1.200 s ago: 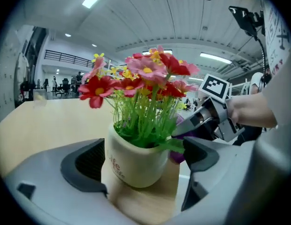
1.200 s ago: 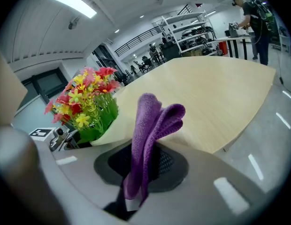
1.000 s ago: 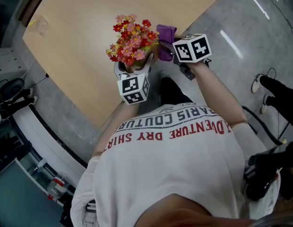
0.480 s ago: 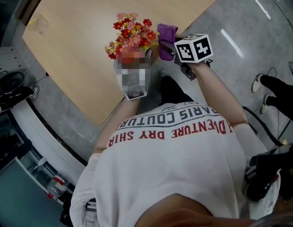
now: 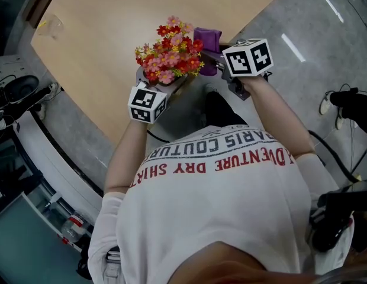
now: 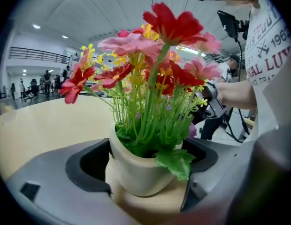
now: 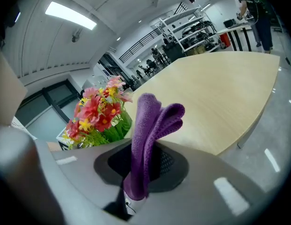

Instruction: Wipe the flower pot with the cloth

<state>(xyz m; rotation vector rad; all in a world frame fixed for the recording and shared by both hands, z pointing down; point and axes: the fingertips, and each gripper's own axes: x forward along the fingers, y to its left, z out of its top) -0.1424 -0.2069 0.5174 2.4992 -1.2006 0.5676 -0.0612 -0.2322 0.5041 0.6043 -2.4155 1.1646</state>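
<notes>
Light wood tabletop (image 5: 100,40), wide, rounded edge. Grey polished floor (image 5: 302,16) carrying bright streaks of reflected ceiling light. Black cables (image 5: 331,152) trail over floor at right. More cords and dark gear (image 5: 15,90) at left, beside white-edged unit. White ribbed ceiling (image 6: 117,8), high, with long strip lamp (image 7: 70,15) and small round spots. Metal storage racks (image 7: 190,29) far back. Railed mezzanine (image 6: 35,55) along one wall. Dark-framed glass doors (image 7: 51,104). Distant people (image 7: 251,6) stand near benches.
</notes>
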